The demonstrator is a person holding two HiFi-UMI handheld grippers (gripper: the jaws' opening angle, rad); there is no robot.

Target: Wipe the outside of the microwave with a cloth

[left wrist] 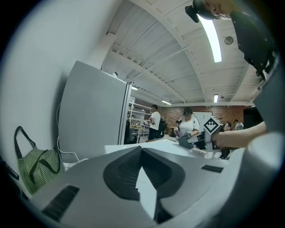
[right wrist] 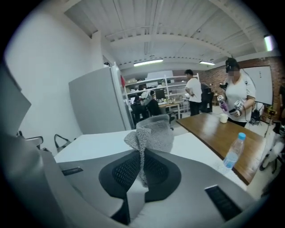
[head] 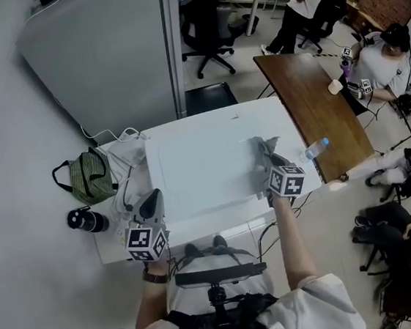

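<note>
A green striped bag (head: 89, 177) sits just beside a black bottle (head: 86, 221). A water bottle (head: 314, 149) stands near the wooden table (head: 309, 104)

cloth (right wrist: 150, 133) tail hidden, bag (left wrist: 38, 167) base hidden

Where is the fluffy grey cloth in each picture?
Head view: grey cloth right of centre, pinched by the right hand-held gripper.
Left gripper view: cloth small, right of centre.
Right gripper view: cloth at centre, between the jaws.
Shared landmark: the tall grey panel.

Office, swivel chairs (head: 201, 22), wooden desk (head: 306, 106)
</note>
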